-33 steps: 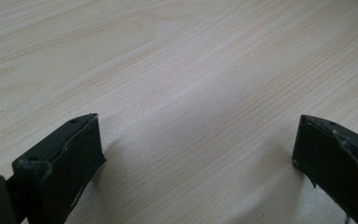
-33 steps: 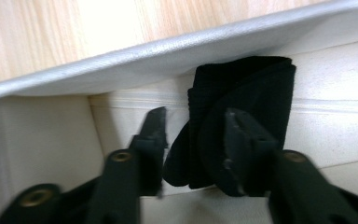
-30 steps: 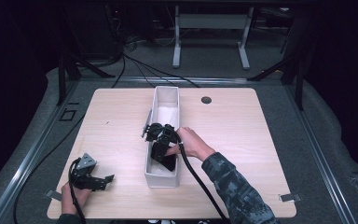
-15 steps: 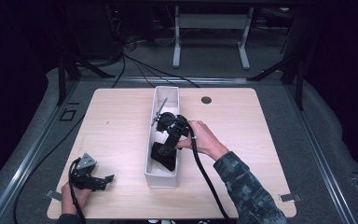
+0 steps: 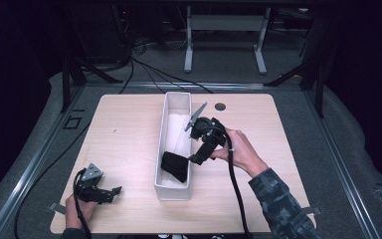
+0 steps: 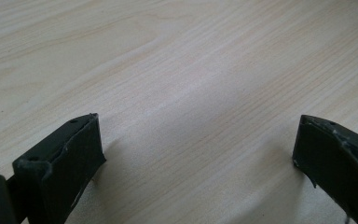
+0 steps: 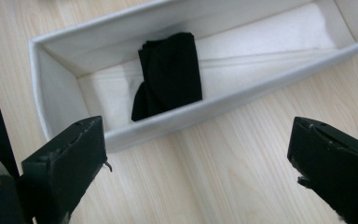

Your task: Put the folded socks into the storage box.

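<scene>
High view: tabletop (image 5: 129, 129) of light wood carrying a long white box (image 5: 171, 186) set lengthwise at its middle; a folded black cloth (image 5: 175, 166) lies in the near end of the box, on its white liner. Right gripper (image 5: 196, 159), in the person's right hand (image 5: 241, 152), hangs just beside the box's right wall, tilted down toward the cloth; its jaws have just been opening and hold nothing. Left gripper (image 5: 110, 192) rests low at the near left corner of the tabletop, well apart from the box, held by the left hand (image 5: 77, 211). A dark round grommet (image 5: 221, 106) sits near the far edge. Left gripper view: two black jaws spread wide over bare wood grain of the tabletop (image 6: 191, 70), nothing between them. Right gripper view: jaws stand wide apart and empty above the tabletop (image 7: 200, 186), outside the box (image 7: 177, 123); the cloth (image 7: 168, 74) lies inside, close to the near wall, clear of both jaws.
</scene>
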### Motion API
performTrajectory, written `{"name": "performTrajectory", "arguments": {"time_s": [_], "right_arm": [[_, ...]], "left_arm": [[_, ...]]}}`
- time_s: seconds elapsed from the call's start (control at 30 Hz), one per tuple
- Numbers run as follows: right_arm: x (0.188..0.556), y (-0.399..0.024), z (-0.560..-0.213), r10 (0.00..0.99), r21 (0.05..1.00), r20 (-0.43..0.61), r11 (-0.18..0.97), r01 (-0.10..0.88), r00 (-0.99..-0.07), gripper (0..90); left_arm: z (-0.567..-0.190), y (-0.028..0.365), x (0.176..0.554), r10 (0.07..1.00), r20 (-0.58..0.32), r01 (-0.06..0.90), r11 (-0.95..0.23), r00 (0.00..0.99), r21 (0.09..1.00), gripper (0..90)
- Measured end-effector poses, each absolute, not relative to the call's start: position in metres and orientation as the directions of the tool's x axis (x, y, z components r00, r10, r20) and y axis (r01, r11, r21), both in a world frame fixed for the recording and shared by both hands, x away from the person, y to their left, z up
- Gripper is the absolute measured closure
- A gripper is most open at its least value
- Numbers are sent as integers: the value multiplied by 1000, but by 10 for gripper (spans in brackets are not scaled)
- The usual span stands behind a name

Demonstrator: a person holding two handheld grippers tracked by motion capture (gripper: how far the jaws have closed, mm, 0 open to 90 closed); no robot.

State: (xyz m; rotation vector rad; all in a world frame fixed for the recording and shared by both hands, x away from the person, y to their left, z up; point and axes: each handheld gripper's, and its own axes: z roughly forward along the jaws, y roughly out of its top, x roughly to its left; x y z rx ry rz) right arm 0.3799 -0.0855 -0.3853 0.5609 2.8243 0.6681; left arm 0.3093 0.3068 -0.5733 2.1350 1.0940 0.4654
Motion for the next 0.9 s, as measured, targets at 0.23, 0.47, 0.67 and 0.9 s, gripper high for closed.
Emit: {"name": "performTrajectory", "arguments": {"time_s": [0.23,0.47,0.67,0.9], "right_arm": [[370,-118,-392,449,483,-108,804,348,-887,38],[361,-155,-412,504,488,-110,778,395,-857,32],[353,-184,-433,555,494,-105,749,441,-825,23],[348,-210,-465,611,483,-87,716,503,-787,12]], "left_arm": [[-573,307,309,813,6,568,-412,582,712,14],[-573,307,309,813,6,568,-412,582,713,14],[-573,307,309,814,6,569,-411,581,712,14],[-573,307,309,814,6,569,-411,581,712,14]]}}
